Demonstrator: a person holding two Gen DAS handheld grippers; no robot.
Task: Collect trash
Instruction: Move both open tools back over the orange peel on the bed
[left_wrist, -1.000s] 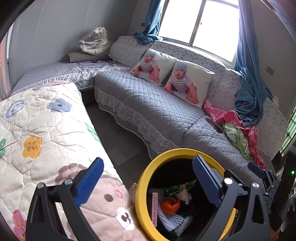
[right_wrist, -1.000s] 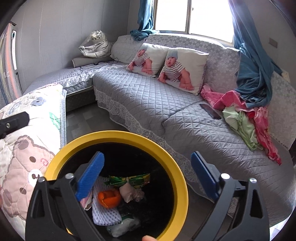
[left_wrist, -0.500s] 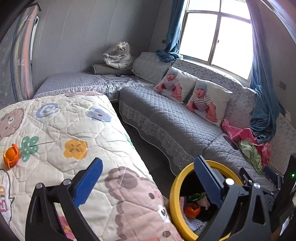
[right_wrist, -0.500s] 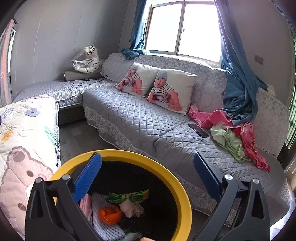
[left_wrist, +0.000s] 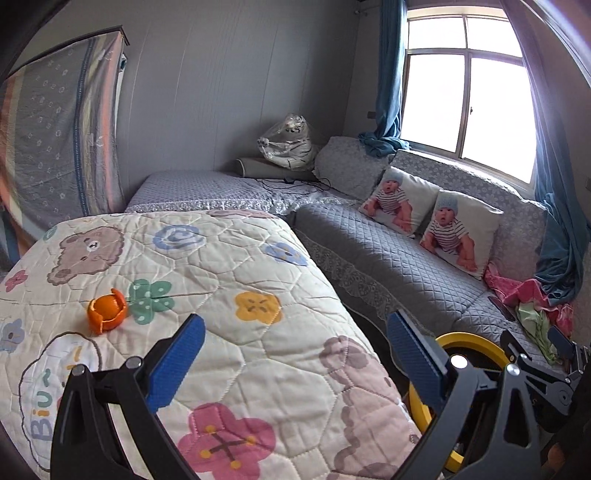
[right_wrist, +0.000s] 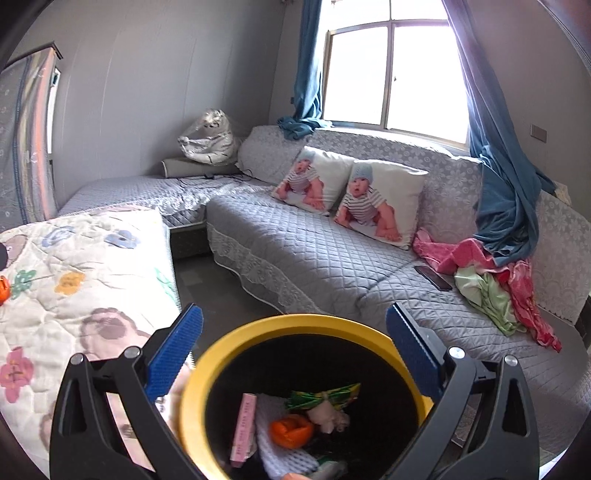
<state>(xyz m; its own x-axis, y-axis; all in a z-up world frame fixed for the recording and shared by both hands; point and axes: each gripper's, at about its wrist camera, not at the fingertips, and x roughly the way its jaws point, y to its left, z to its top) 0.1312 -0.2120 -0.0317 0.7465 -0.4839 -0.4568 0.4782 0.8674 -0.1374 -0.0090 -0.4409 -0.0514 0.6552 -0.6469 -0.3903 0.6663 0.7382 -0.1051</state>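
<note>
An orange peel (left_wrist: 106, 313) lies on the patterned quilt (left_wrist: 229, 369), left of and beyond my left gripper (left_wrist: 295, 358), which is open and holds nothing. The same peel (right_wrist: 3, 290) shows at the left edge of the right wrist view. The yellow-rimmed black bin (right_wrist: 295, 325) sits under my right gripper (right_wrist: 293, 352), also open and empty. Inside it lie an orange peel (right_wrist: 290, 430), a pink box (right_wrist: 243, 424), a white foam net (right_wrist: 284, 450) and a green wrapper (right_wrist: 325, 397). In the left wrist view the bin's rim (left_wrist: 476, 339) peeks out at the lower right.
A grey quilted corner sofa (left_wrist: 388, 258) runs behind, with two baby-print cushions (left_wrist: 458, 232), a heap of pink and green clothes (right_wrist: 491, 273) and a dark phone (right_wrist: 433, 277). A strip of floor (right_wrist: 207, 291) separates quilt and sofa. A wrapped plush toy (left_wrist: 286, 142) sits in the corner.
My left gripper has swung left and up from the bin toward the quilt, bringing the orange peel into view. The right gripper has stayed over the bin, tilting up slightly.
</note>
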